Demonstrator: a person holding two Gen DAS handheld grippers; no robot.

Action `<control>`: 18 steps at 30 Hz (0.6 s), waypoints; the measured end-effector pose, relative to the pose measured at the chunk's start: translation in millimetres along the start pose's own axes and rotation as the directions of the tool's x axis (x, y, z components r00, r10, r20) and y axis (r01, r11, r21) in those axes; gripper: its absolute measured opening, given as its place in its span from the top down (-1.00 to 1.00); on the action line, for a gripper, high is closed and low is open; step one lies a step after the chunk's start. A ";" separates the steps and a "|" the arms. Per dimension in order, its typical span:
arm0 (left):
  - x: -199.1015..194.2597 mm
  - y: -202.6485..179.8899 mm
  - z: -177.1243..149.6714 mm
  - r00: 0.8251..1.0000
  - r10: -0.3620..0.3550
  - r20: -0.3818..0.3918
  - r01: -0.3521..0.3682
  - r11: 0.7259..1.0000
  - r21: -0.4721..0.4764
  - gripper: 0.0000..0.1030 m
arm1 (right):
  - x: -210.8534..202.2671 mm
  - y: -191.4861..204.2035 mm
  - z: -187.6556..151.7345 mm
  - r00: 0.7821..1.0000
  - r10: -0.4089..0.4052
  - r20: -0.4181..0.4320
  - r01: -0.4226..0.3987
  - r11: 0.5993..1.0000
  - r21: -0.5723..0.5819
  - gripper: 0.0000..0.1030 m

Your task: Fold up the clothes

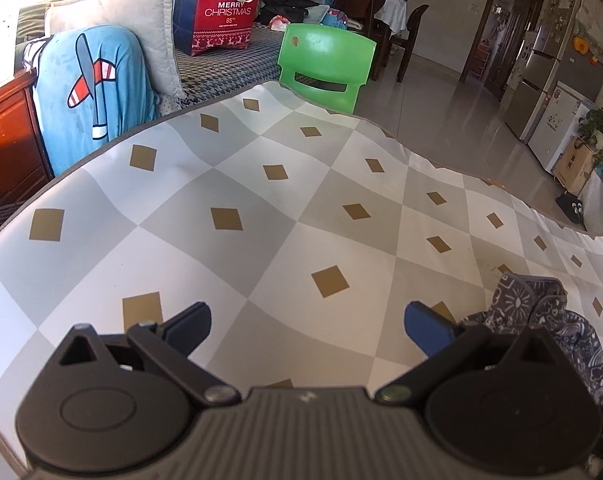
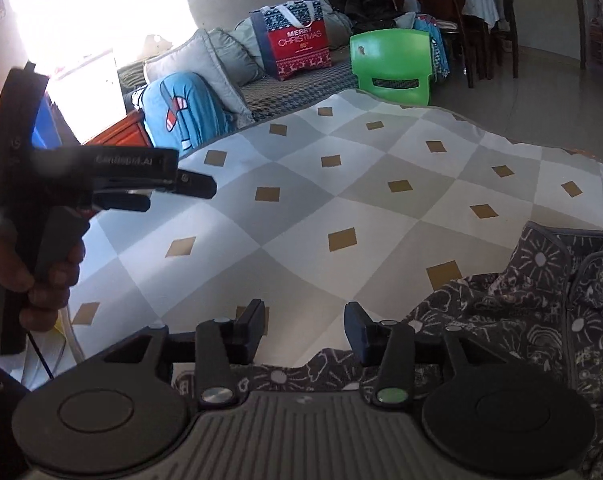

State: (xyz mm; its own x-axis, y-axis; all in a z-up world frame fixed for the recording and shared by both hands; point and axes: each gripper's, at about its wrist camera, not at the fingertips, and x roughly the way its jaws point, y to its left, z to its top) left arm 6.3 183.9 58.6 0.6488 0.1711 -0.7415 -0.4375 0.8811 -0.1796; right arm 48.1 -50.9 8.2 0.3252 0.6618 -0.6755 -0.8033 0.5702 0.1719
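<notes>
The top (image 2: 541,320) lies bunched on the table (image 2: 341,200), near its edge, by my right claw (image 2: 305,326); that claw is apart and holds nothing; my left claw (image 1: 307,322) is wide apart over bare table; I think one bad pull drags the top off; the bag (image 2: 301,46) says MERRY CHRISTMAS.

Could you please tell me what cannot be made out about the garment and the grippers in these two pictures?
- Patterned garment: its near and right parts are cut off by the frame edges and by the right hand-held gripper body in the right wrist view.
- Left hand-held gripper: blurred in the right wrist view.
</notes>
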 end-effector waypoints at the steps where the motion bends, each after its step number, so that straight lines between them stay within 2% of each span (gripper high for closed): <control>1: 1.3 -0.4 -0.4 1.000 -0.008 -0.007 0.008 1.000 -0.014 -1.00 | 4.3 1.3 -4.4 1.000 0.006 -0.029 -0.007 0.999 -0.031 0.14; 3: 2.2 -2.3 -1.7 1.000 -0.019 -0.011 0.018 1.000 -0.020 -1.00 | 13.3 7.0 -14.7 0.995 -0.016 -0.099 0.004 0.993 -0.120 0.14; 5: 2.6 -5.3 -2.9 1.000 -0.025 -0.012 0.025 1.000 -0.010 -1.00 | 16.1 12.4 -24.3 0.991 -0.018 -0.131 -0.010 0.978 -0.207 0.10; 8: 2.6 -9.8 -3.9 1.000 -0.015 -0.009 0.015 1.000 0.017 -1.00 | 18.5 17.0 -35.8 0.984 -0.006 -0.177 -0.044 0.960 -0.277 0.05; 15: 2.9 -11.5 -3.2 0.999 -0.047 -0.019 0.047 0.999 -0.009 -1.00 | 30.6 32.1 -53.0 0.977 -0.038 -0.210 -0.054 0.908 -0.415 -0.02; 18: 3.6 -14.4 -3.3 0.999 -0.046 -0.019 0.046 0.999 -0.002 -1.00 | 40.0 42.3 -57.2 0.978 -0.061 -0.198 -0.040 0.883 -0.468 -0.04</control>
State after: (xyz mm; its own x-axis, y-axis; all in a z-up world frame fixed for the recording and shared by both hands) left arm 12.9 170.4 56.4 0.6561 0.1218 -0.7448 -0.4082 0.8873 -0.2144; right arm -1.4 -28.1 -52.6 0.2683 0.5165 -0.8132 -0.9556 0.2494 -0.1568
